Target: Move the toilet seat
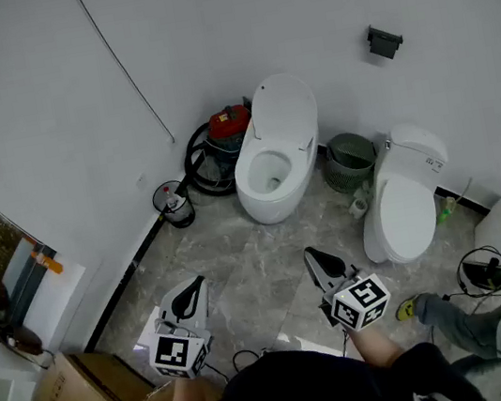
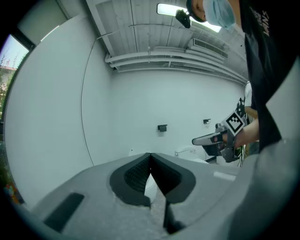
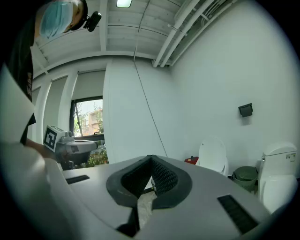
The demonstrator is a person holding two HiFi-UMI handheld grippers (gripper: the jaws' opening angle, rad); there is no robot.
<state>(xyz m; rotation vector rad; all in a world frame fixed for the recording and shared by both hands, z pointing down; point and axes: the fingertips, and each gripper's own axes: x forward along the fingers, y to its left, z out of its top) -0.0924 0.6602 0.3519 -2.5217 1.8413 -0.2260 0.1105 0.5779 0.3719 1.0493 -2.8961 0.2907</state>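
Note:
A white toilet (image 1: 270, 177) stands against the far wall with its seat and lid (image 1: 285, 113) raised upright; the same raised lid (image 3: 212, 157) shows in the right gripper view. A second white toilet (image 1: 408, 206) to its right has its lid down. My left gripper (image 1: 190, 292) and right gripper (image 1: 313, 257) hover over the marble floor, well short of both toilets. Both are shut with nothing between the jaws. The left gripper (image 2: 150, 153) and the right gripper (image 3: 151, 157) each show their pads meeting at the tip.
A red vacuum (image 1: 229, 127) with a black hose sits left of the open toilet. A small black bin (image 1: 173, 205) is by the wall, a green basket (image 1: 350, 159) between the toilets. Cardboard boxes (image 1: 69, 396) lie at lower left. A person's leg (image 1: 470, 320) reaches in at lower right.

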